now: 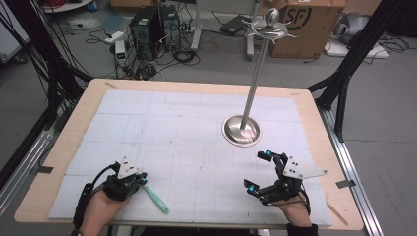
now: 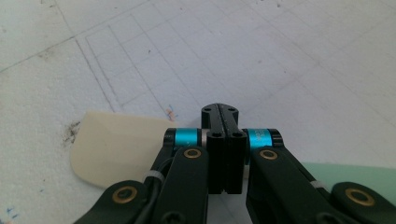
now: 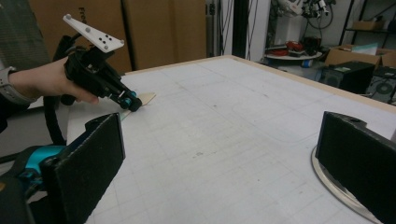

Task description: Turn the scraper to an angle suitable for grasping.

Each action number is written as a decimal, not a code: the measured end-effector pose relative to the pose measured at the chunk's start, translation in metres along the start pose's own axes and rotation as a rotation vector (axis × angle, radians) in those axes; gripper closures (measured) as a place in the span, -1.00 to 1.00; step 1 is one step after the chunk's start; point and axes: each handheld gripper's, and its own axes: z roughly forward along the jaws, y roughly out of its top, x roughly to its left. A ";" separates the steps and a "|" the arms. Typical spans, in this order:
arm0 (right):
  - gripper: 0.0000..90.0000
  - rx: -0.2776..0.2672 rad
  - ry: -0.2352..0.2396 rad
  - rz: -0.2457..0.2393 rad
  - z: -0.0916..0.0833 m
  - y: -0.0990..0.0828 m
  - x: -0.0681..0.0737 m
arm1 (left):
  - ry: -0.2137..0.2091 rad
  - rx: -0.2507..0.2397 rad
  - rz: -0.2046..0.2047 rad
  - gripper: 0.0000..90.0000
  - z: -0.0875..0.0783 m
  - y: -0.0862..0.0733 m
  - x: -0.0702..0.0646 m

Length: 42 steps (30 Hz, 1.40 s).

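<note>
Pressing its two jaws flat together, the left tool (image 2: 219, 135) sits low at the near left of the counter (image 1: 88, 91), right over a spatula (image 1: 156, 199) that lies on the white gridded mat (image 1: 196, 132). In the left gripper view the cream blade (image 2: 116, 154) shows to one side of the jaws and the mint-green handle (image 2: 345, 170) to the other, so the jaw tips sit above the neck of the utensil – whether anything is actually pinched between them I cannot tell, since no gap shows and the neck is hidden beneath. From the high view the handle runs out toward the near edge, touching or just beside the tool's tip. The right tool (image 1: 259, 172) rests at the near right with its jaws spread wide and nothing between them, close to the round base of a tall metal stand (image 1: 242, 130) that rises mid-counter with hooks at its top. My judgement of the risk: a thin, flat spatula lying flush on the mat gives the jaws little to bite, so a lift may slip off the neck – or the long handle may swing and drop if gripped off balance
</note>
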 end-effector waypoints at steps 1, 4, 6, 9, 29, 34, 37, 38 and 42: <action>-1.00 -0.002 0.002 0.000 0.001 0.000 0.000 | -0.001 -0.012 0.001 1.00 -0.002 -0.001 0.000; -1.00 -0.006 0.007 0.001 0.003 0.002 -0.002 | -0.042 -0.061 0.004 1.00 -0.014 -0.005 -0.001; -1.00 -0.012 0.005 0.000 0.003 0.002 -0.003 | -0.066 -0.084 0.009 1.00 -0.023 -0.008 -0.004; -1.00 -0.018 0.003 0.001 0.005 0.004 -0.005 | -0.135 -0.081 0.044 1.00 -0.032 -0.015 -0.011; -1.00 -0.010 0.012 -0.007 0.008 0.005 -0.001 | -0.241 -0.060 0.114 1.00 0.020 0.014 -0.036; -1.00 -0.016 0.001 -0.005 0.004 0.004 -0.003 | -0.154 -0.081 0.068 1.00 0.045 0.033 -0.029; -1.00 -0.014 -0.002 -0.001 0.004 0.004 -0.003 | -0.133 -0.098 0.053 1.00 0.051 0.036 -0.025; -1.00 -0.011 0.001 -0.004 0.005 0.003 -0.004 | -0.130 -0.099 0.034 1.00 0.053 0.038 -0.023; -1.00 -0.004 0.005 -0.006 0.006 0.004 -0.003 | -0.135 -0.163 0.005 0.99 0.042 0.038 -0.010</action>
